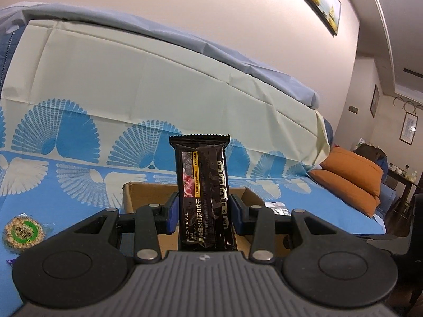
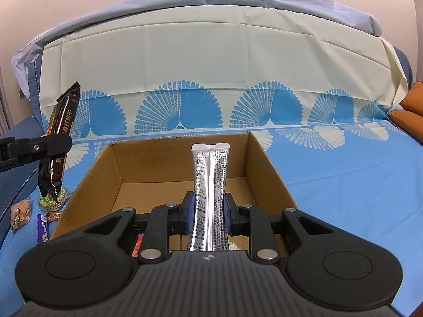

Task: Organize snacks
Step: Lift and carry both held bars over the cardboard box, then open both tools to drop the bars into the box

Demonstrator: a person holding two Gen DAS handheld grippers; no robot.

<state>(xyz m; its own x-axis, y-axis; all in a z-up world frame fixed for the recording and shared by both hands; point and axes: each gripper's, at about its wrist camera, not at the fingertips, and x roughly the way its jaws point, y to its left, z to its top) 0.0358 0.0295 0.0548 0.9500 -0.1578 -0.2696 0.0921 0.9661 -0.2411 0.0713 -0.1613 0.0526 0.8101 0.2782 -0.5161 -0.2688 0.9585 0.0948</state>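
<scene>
Left gripper point(image 1: 203, 212) has its blue-padded fingers point(image 1: 171, 212) clamped on a tall black foil cracker packet point(image 1: 202, 192), upright, reading "BLACK TRUFFLE HAM" above Chinese characters. Only the right wrist view shows that packet from the side, hanging left of the open brown cardboard box point(image 2: 267, 163). Right gripper point(image 2: 208, 215) pinches a slim silver foil sachet point(image 2: 210, 185) upright over the box, its small print too fine to read. The right view also catches loose snacks left of the box: a purple wrapped bar point(image 2: 42, 228) and a clear bag of nuts point(image 2: 20, 212). The left view alone shows a round grain cake with a green label point(image 1: 23, 233) on the blue fan-patterned cloth point(image 1: 79, 192), plus orange cushions point(image 1: 351, 174).
</scene>
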